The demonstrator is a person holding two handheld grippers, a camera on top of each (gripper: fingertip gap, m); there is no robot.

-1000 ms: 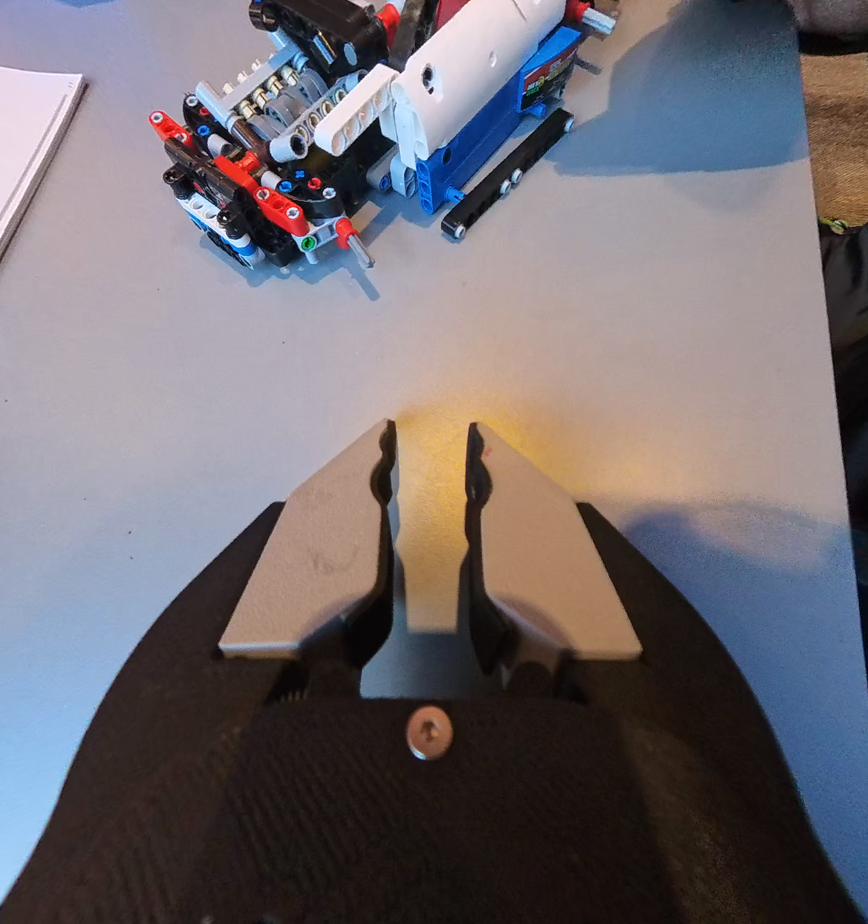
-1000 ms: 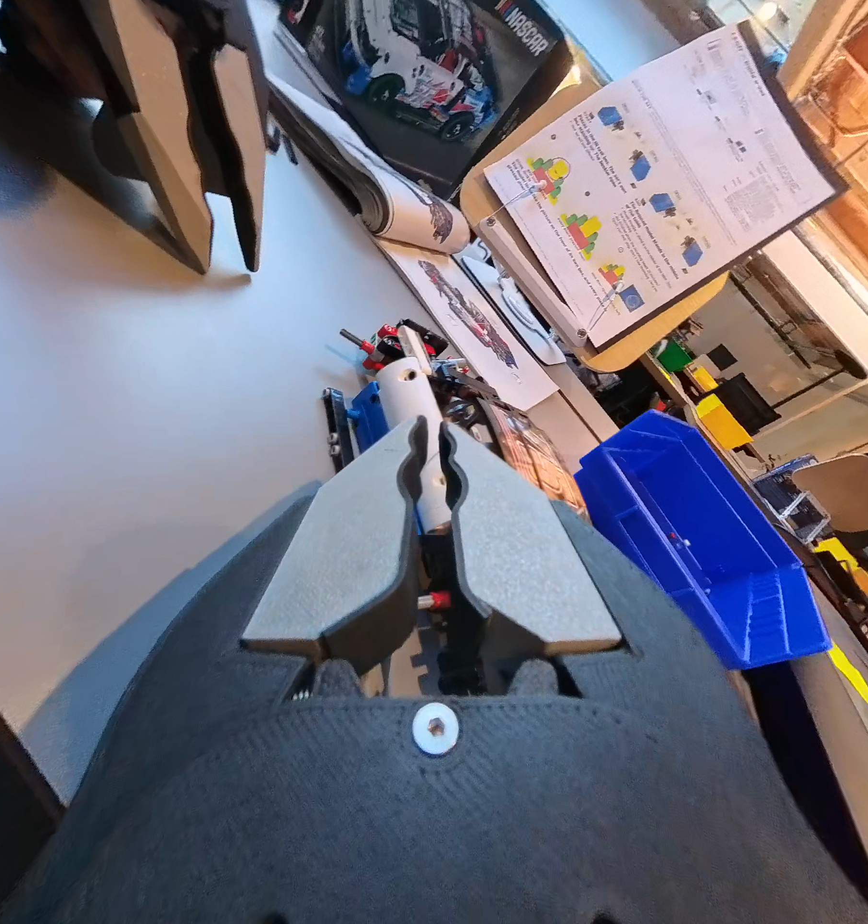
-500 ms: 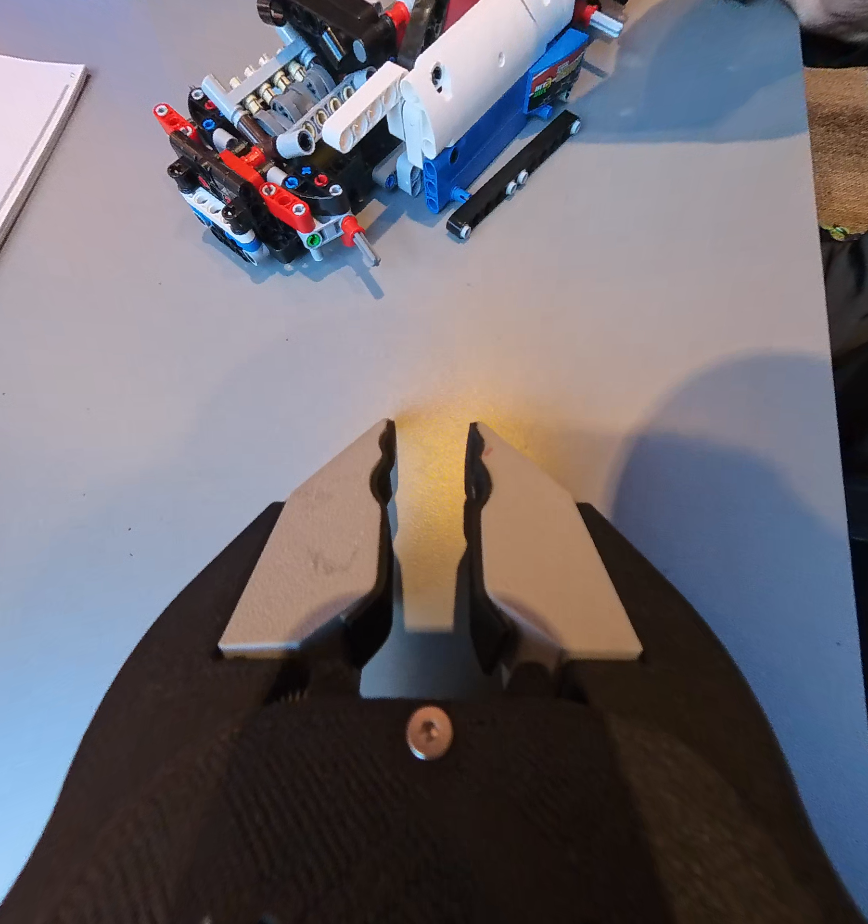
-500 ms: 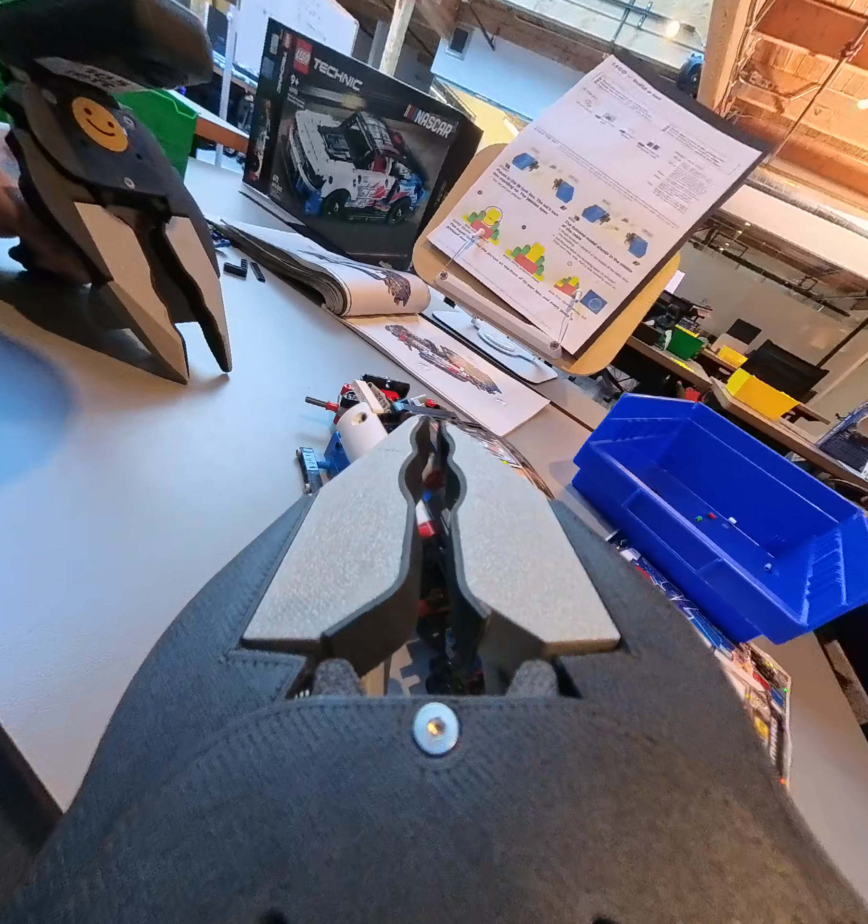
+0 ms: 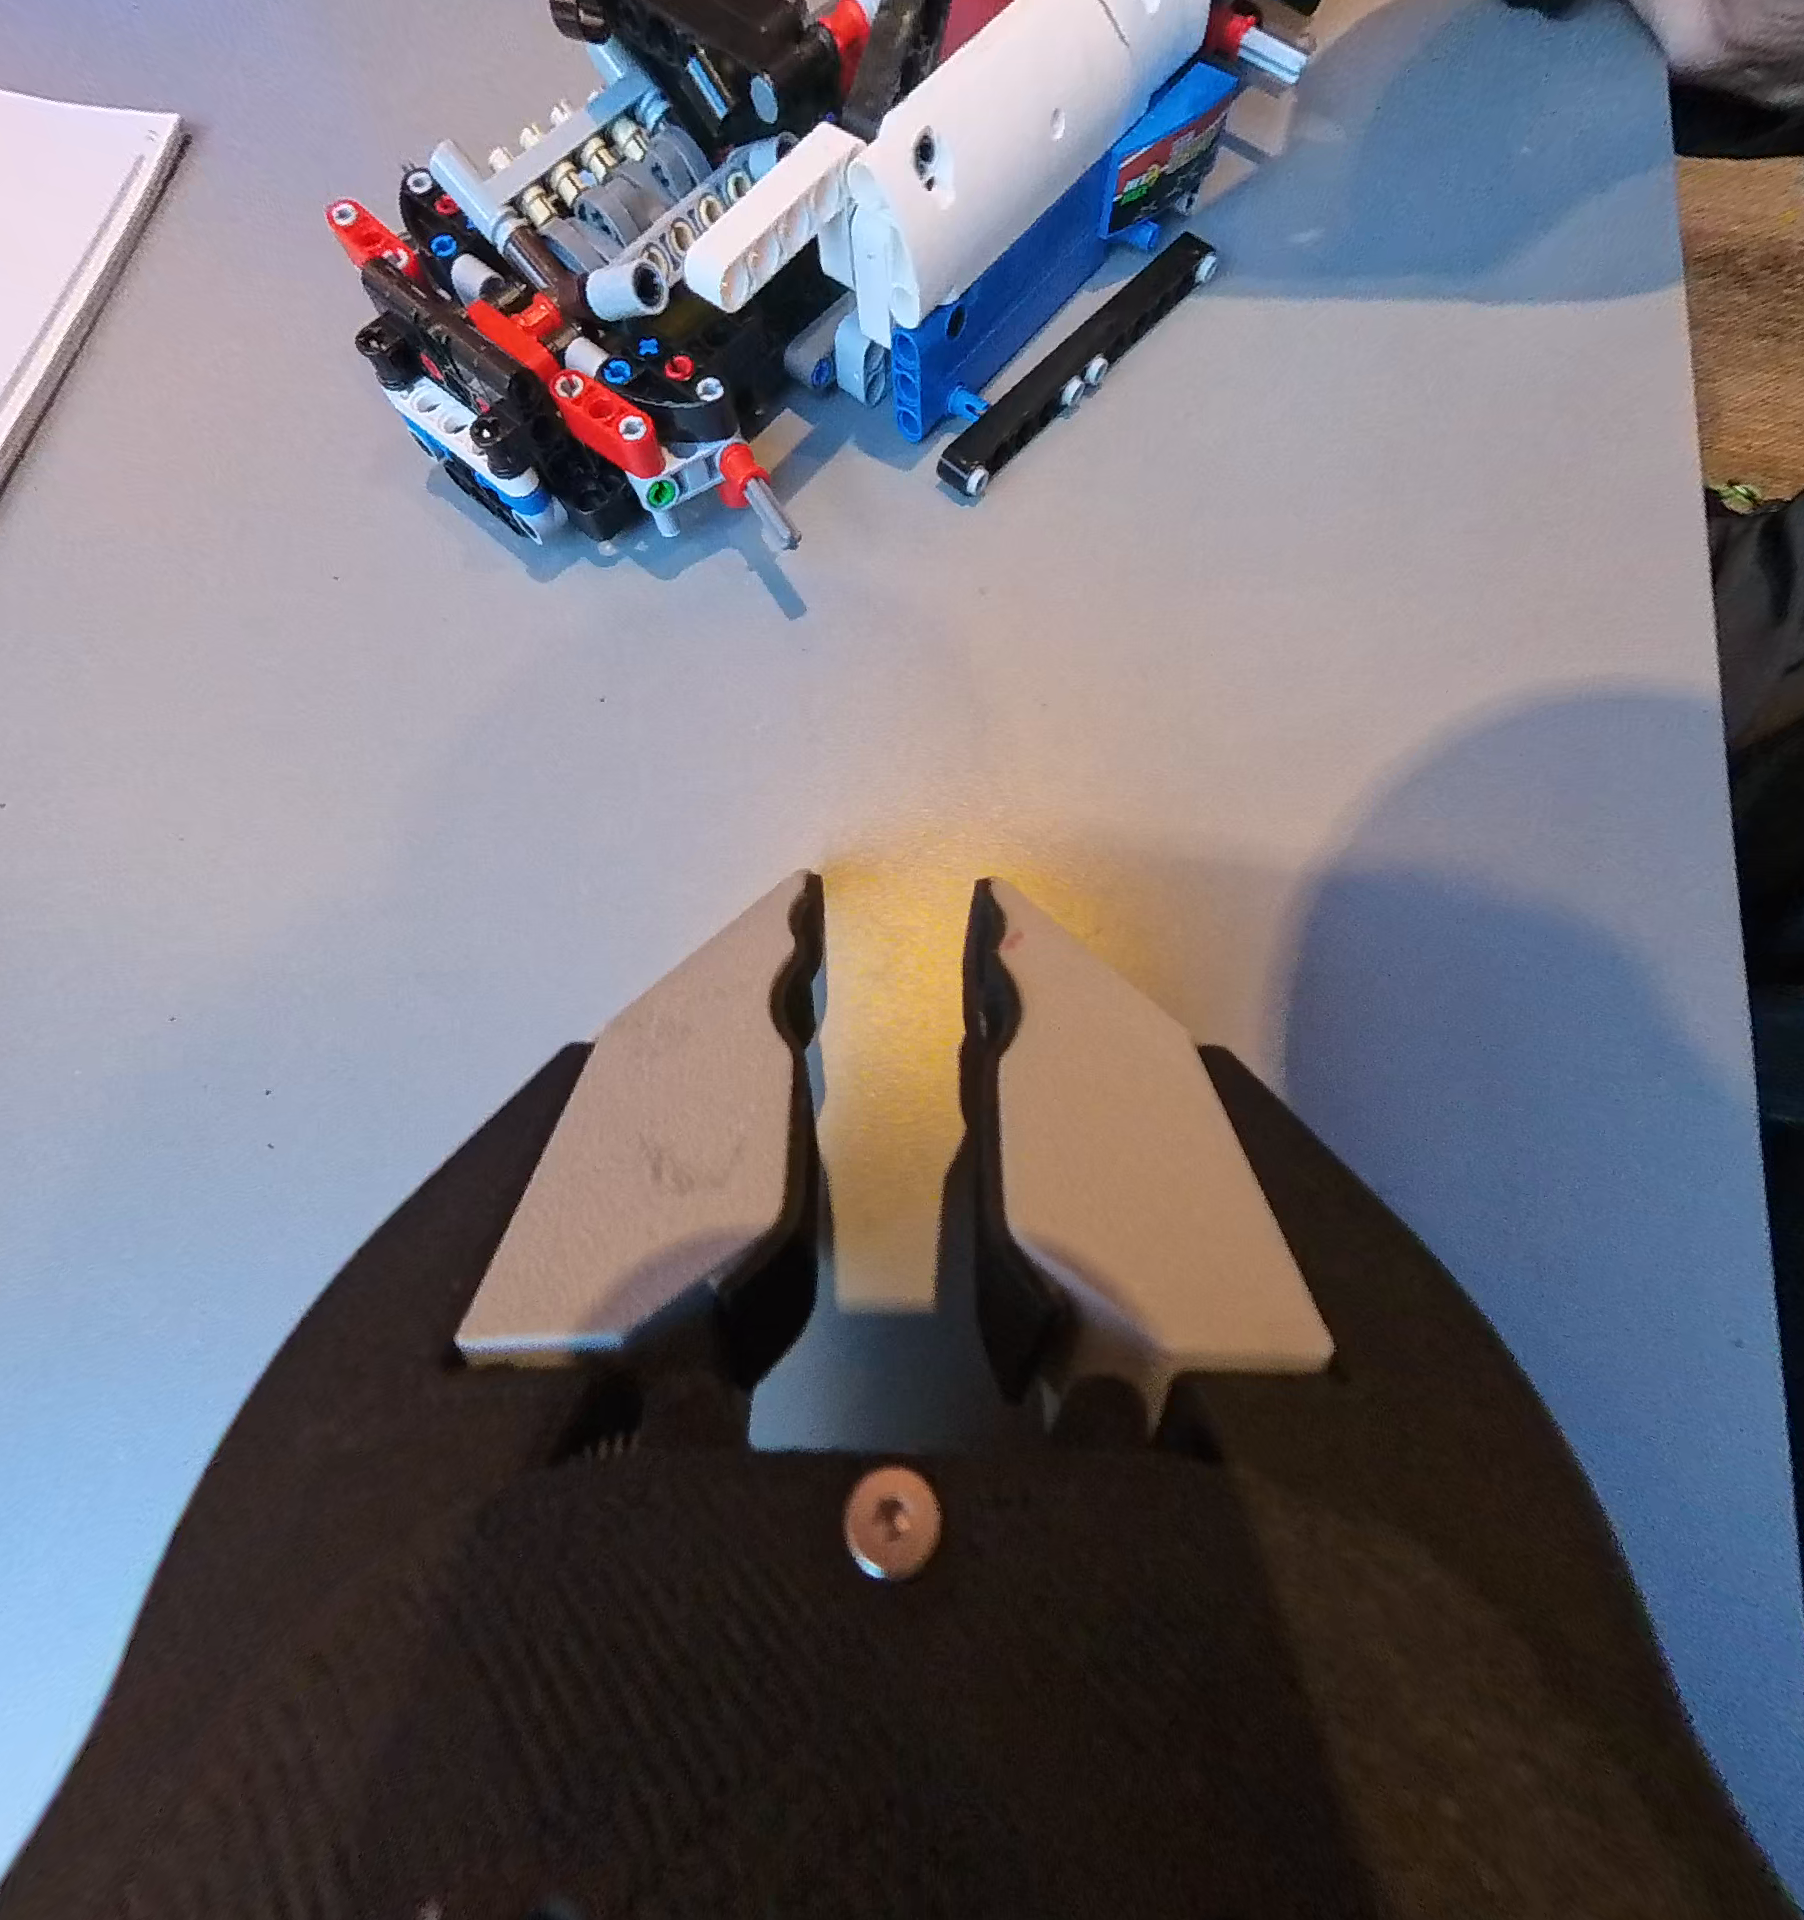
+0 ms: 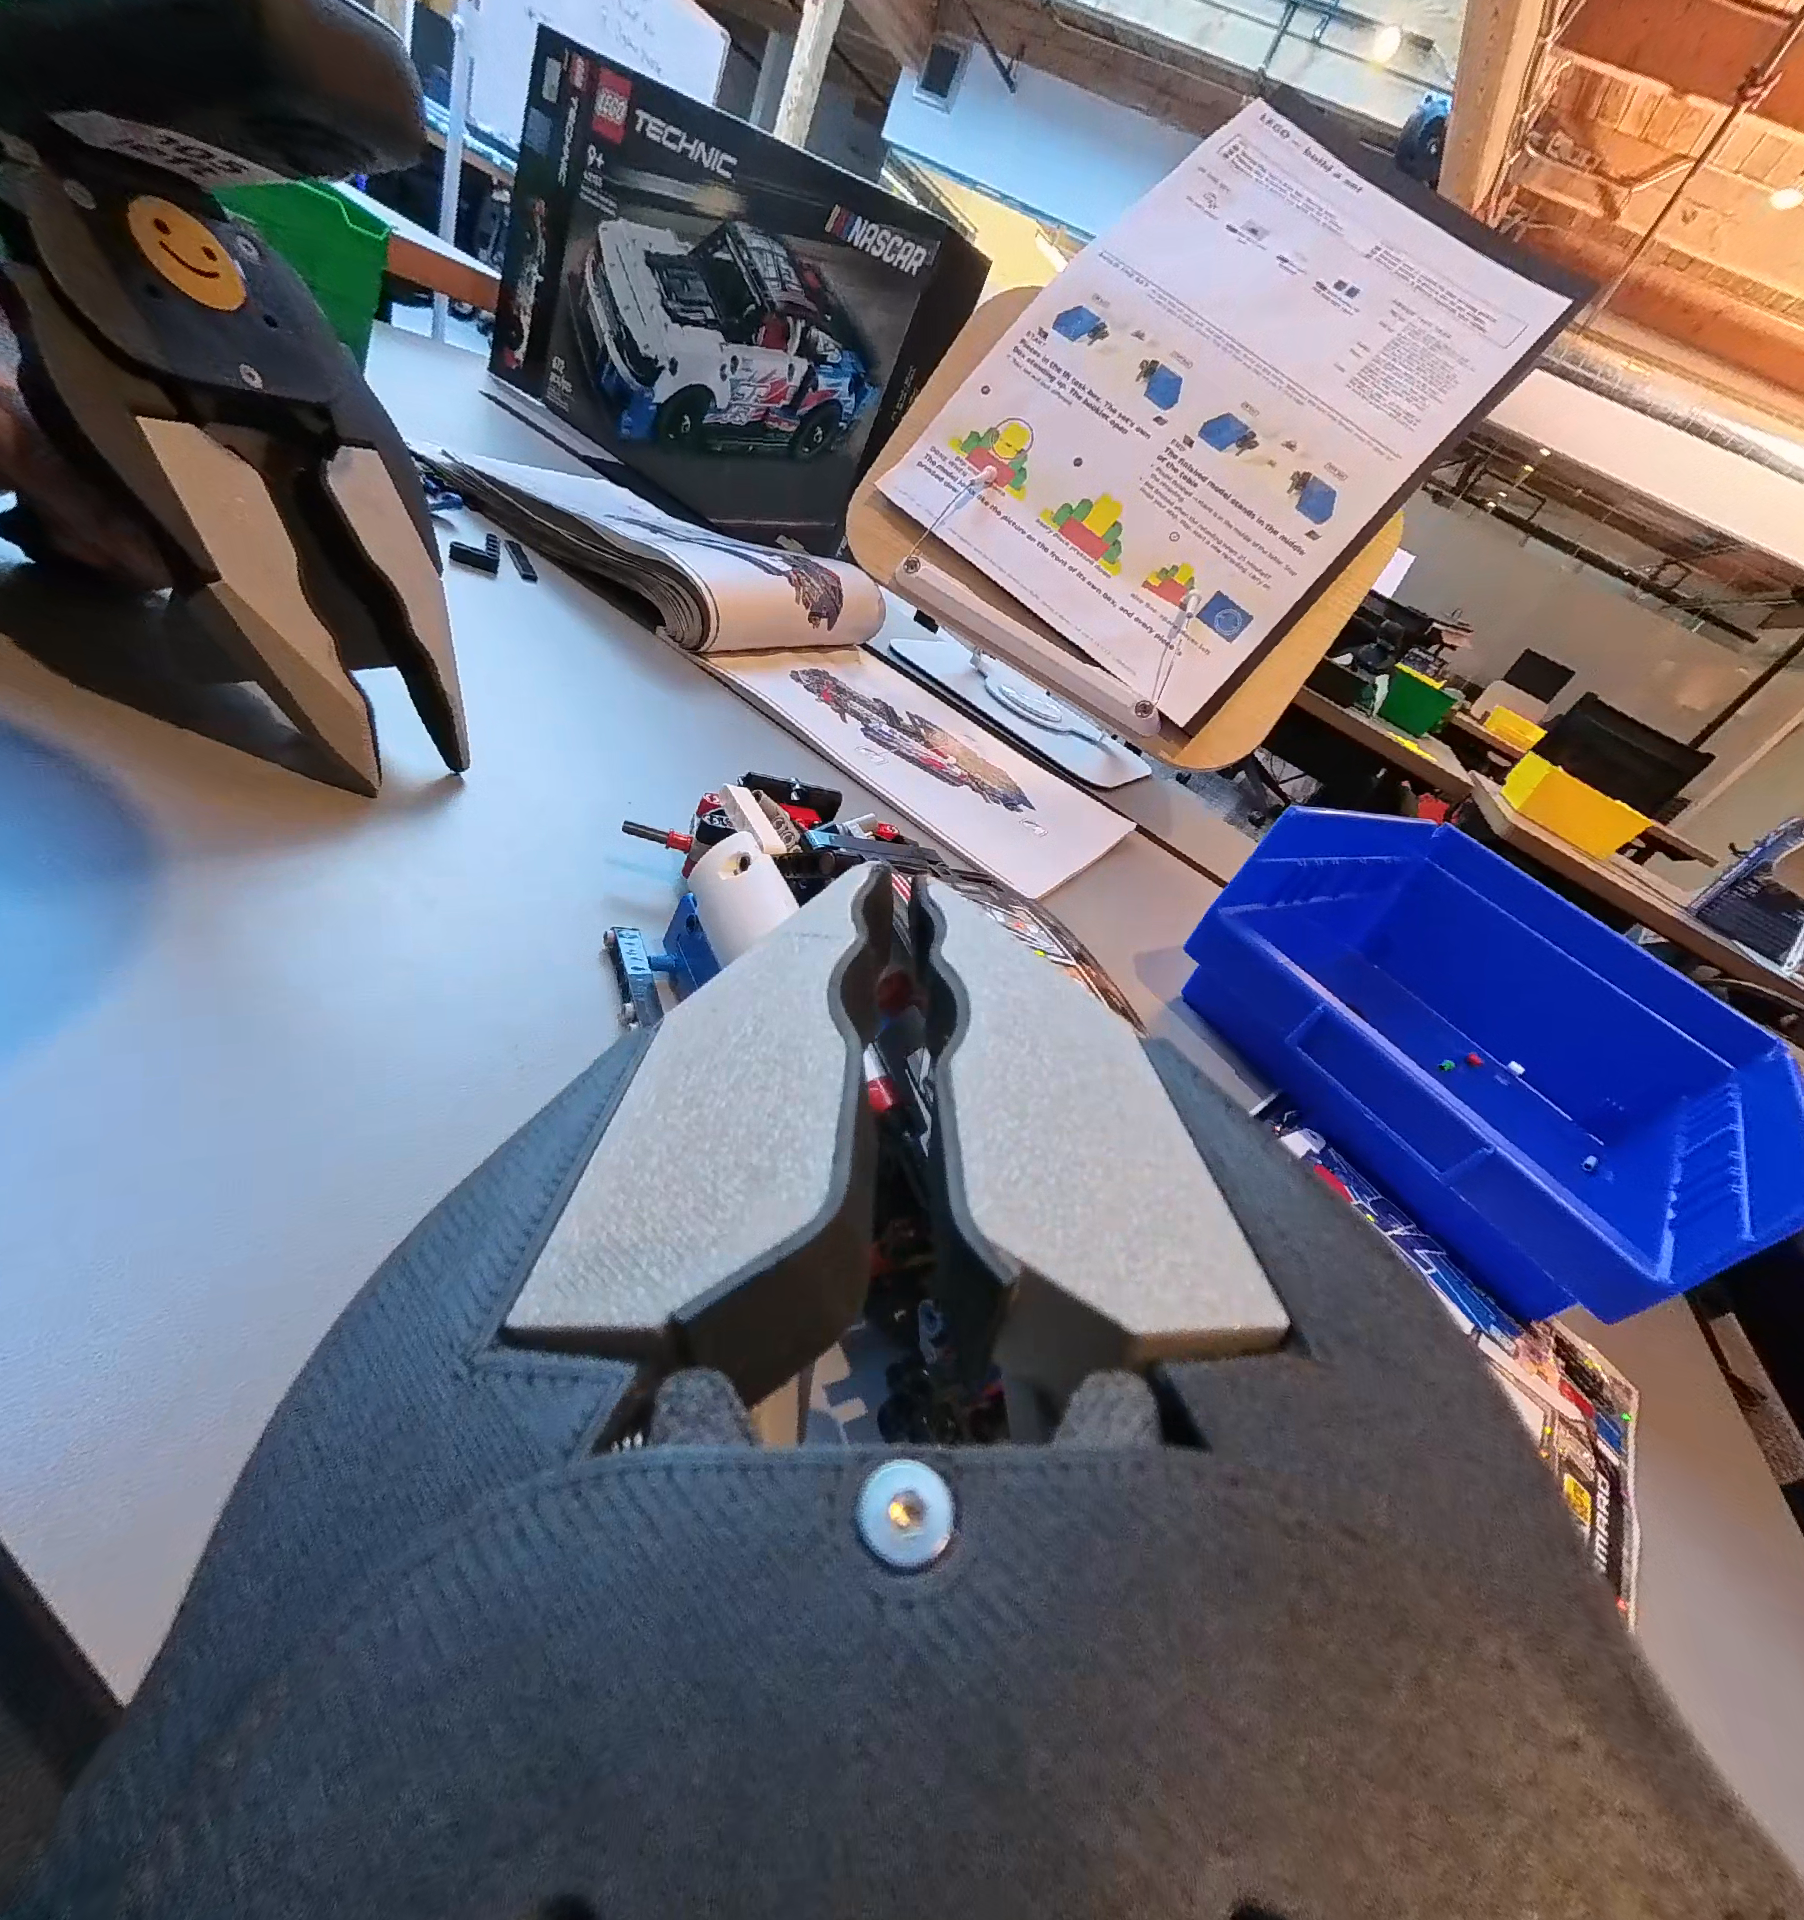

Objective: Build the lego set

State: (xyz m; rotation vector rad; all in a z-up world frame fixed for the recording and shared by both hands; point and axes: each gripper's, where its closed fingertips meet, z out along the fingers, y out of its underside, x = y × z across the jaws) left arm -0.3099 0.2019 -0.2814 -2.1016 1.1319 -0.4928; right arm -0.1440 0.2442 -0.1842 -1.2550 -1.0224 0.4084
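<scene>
Fingers point(image 5: 711, 1091) of the left gripper point(image 5: 896, 894) are resting apart and empty; the right gripper point(image 6: 900, 883) is nearly closed, holding nothing visible. Partly built model point(image 5: 794, 260) is sitting on the surface point(image 5: 462, 779), awaiting the loose black beam point(image 5: 1074, 364) and further assembly.

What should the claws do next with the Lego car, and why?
Probably move the left gripper forward to the loose black beam. The beam lies on the table beside the half-built car, and this gripper is open and empty. The right gripper seems almost shut above the car.
</scene>
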